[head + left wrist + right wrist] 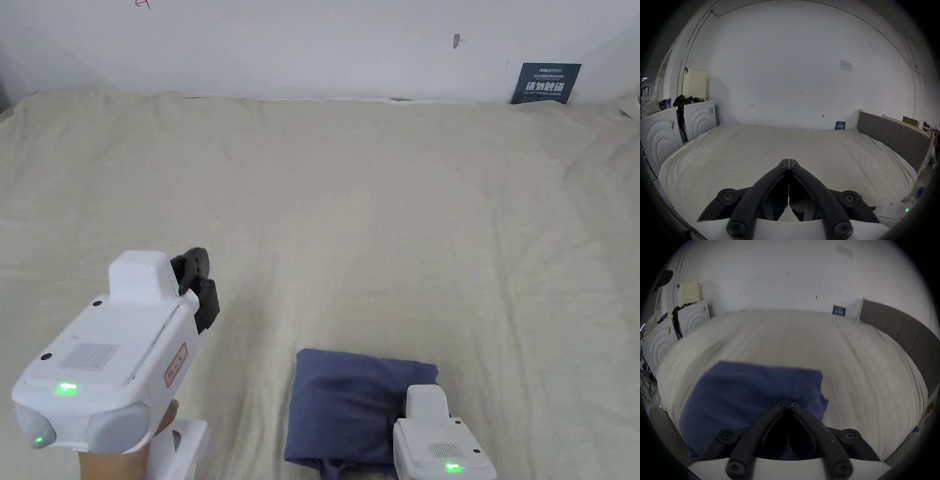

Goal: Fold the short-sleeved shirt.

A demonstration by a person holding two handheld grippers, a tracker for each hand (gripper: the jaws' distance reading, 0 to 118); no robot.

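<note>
Over the folded shirt (753, 394), right gripper (788, 401) pinched closed.

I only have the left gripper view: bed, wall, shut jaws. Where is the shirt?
Observer: The blue shirt lies folded into a rectangle on the bed, on the person's side.
Operator: And the right gripper?
Observer: The right gripper is over the shirt's right part, jaws together; I cannot tell whether they pinch fabric.
Operator: Is the left gripper near the shirt?
Observer: No, the left gripper is off to the shirt's left, apart from it.
</note>
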